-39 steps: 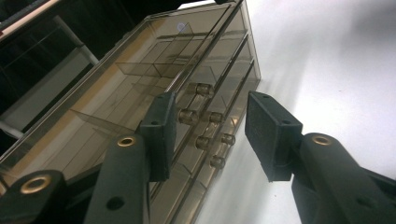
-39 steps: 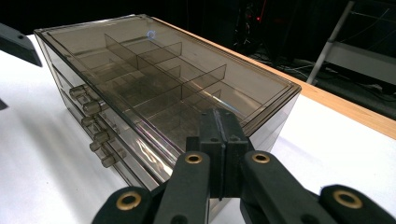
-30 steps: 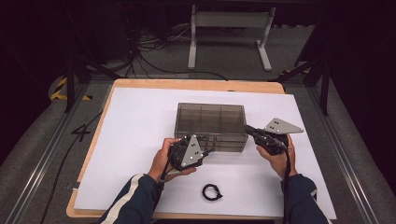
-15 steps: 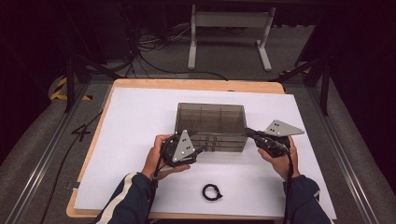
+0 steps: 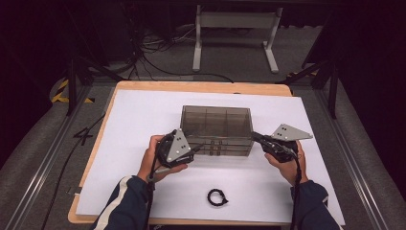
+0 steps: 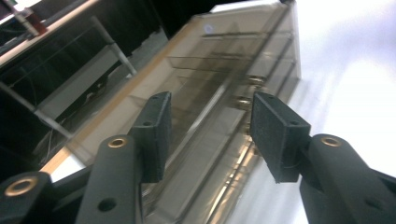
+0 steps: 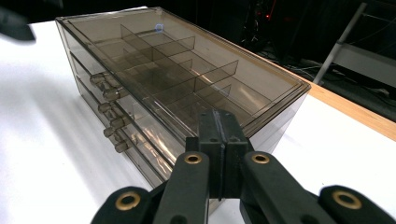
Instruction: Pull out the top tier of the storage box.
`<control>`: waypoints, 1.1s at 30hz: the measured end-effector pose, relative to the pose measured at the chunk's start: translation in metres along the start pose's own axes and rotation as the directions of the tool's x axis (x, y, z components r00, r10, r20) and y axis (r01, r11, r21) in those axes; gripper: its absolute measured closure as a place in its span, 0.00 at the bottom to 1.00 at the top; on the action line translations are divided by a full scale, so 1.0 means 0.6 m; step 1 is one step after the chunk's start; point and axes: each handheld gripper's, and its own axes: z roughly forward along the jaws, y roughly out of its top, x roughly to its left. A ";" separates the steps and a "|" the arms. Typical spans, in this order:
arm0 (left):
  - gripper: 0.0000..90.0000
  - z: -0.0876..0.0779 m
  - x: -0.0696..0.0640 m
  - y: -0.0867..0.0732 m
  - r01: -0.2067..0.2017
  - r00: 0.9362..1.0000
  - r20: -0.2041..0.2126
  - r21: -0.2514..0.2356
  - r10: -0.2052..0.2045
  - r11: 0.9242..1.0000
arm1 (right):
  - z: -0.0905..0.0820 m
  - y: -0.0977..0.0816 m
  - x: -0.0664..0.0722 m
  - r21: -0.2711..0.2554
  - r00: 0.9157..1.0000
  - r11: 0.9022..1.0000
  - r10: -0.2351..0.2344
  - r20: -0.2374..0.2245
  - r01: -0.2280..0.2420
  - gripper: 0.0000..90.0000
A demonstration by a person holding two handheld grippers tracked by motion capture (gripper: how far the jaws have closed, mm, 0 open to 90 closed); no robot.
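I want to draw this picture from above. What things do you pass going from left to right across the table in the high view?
Left gripper → drawer box → right gripper. The black ring lies nearer the front edge, below the box, so its place in the row is unclear.

We see the left hand-held gripper drawn back from the front of the smoked plastic drawer box, away toward the person's left and slightly higher than a second ago. Its jaws, which widened during that second, have just been closing a little; nothing sits between the pads, and the drawer knobs lie beyond them.
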 end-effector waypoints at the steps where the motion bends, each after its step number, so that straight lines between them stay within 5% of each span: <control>1: 0.61 -0.002 0.008 0.000 0.005 1.000 -0.011 -0.006 -0.005 1.000 | -0.001 0.000 0.000 0.002 1.000 1.000 -0.006 0.003 0.006 1.00; 7: 0.82 0.011 0.036 -0.005 0.049 0.999 -0.012 0.009 -0.049 0.999 | -0.005 0.004 0.011 -0.020 1.000 1.000 -0.024 -0.016 0.023 1.00; 14: 0.95 0.035 0.053 -0.021 0.098 0.995 -0.023 0.045 -0.097 0.994 | 0.000 0.012 0.038 -0.036 0.996 0.997 -0.070 -0.061 0.068 1.00; 22: 0.99 0.046 0.061 -0.025 0.118 0.993 -0.019 0.050 -0.117 0.992 | 0.029 0.022 0.101 -0.050 0.977 0.978 -0.206 -0.048 0.204 0.90; 26: 0.99 0.048 0.066 -0.029 0.145 0.989 -0.021 0.042 -0.144 0.989 | 0.053 0.023 0.135 -0.040 0.951 0.951 -0.308 -0.002 0.308 0.87; 28: 0.99 0.048 0.066 -0.029 0.144 0.989 -0.021 0.041 -0.143 0.989 | 0.066 0.023 0.152 -0.033 0.931 0.931 -0.363 0.035 0.364 0.86; 29: 0.99 0.048 0.066 -0.029 0.142 0.990 -0.021 0.041 -0.142 0.989 | 0.072 0.023 0.160 -0.013 0.911 0.912 -0.407 0.067 0.409 0.85; 30: 0.99 0.048 0.067 -0.029 0.142 0.990 -0.020 0.043 -0.141 0.989 | 0.072 0.023 0.160 -0.013 0.911 0.912 -0.407 0.067 0.409 0.85; 31: 0.99 0.048 0.067 -0.029 0.143 0.990 -0.017 0.043 -0.143 0.989 | 0.081 0.021 0.170 0.009 0.887 0.890 -0.454 0.086 0.455 0.85; 32: 0.99 0.048 0.067 -0.029 0.146 0.989 -0.016 0.043 -0.146 0.988 | 0.085 0.019 0.175 0.030 0.874 0.879 -0.476 0.099 0.475 0.84; 33: 0.99 0.048 0.067 -0.029 0.146 0.989 -0.017 0.044 -0.145 0.988 | 0.085 0.019 0.175 0.030 0.874 0.879 -0.476 0.099 0.475 0.84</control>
